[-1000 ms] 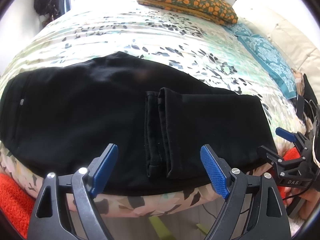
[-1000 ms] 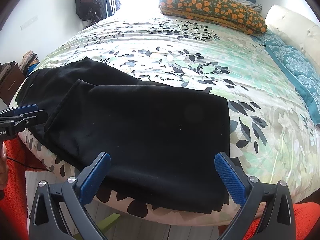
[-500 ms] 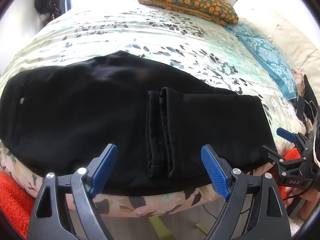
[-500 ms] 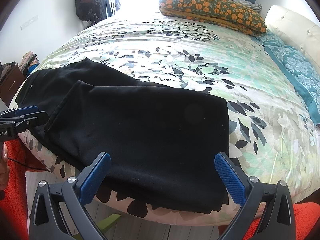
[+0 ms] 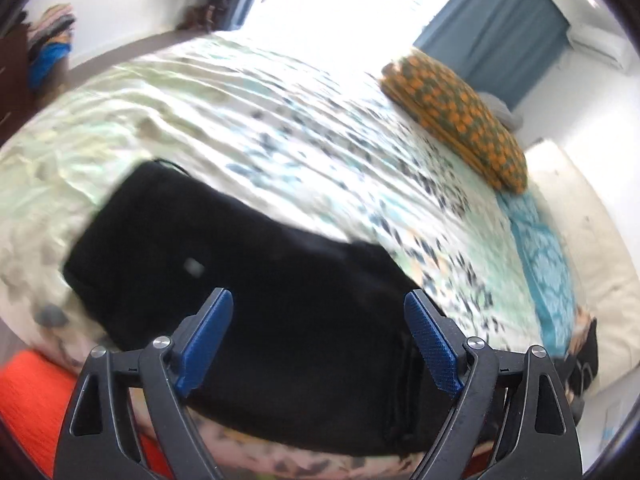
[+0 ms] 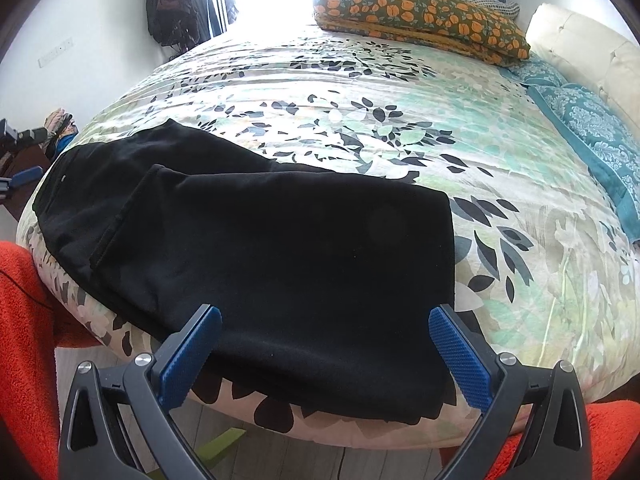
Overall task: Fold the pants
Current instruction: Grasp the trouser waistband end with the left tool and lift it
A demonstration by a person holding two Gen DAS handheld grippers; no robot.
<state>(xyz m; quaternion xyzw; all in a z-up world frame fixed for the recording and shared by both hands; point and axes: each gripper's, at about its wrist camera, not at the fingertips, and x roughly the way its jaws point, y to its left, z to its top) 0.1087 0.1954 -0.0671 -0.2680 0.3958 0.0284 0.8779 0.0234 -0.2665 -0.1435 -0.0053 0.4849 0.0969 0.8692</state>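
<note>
Black pants (image 6: 280, 240) lie on the floral bedspread near the bed's front edge, with the legs folded back over the upper part; the hems (image 6: 120, 216) lie left of centre and the waist end (image 6: 60, 184) at the far left. In the blurred left wrist view the pants (image 5: 240, 300) fill the lower middle. My left gripper (image 5: 320, 336) is open and empty over the waist half. My right gripper (image 6: 326, 352) is open and empty at the front edge of the folded end.
An orange patterned pillow (image 6: 416, 16) lies at the far end of the bed (image 6: 400, 120), with teal pillows (image 6: 592, 120) and a cream headboard at right. An orange rug (image 6: 24, 320) covers the floor before the bed. Clothes are piled at far left (image 5: 52, 40).
My left gripper has swung quickly left toward the waist end of the pants, blurring its view. My right gripper has stayed almost still. The pants have not moved.
</note>
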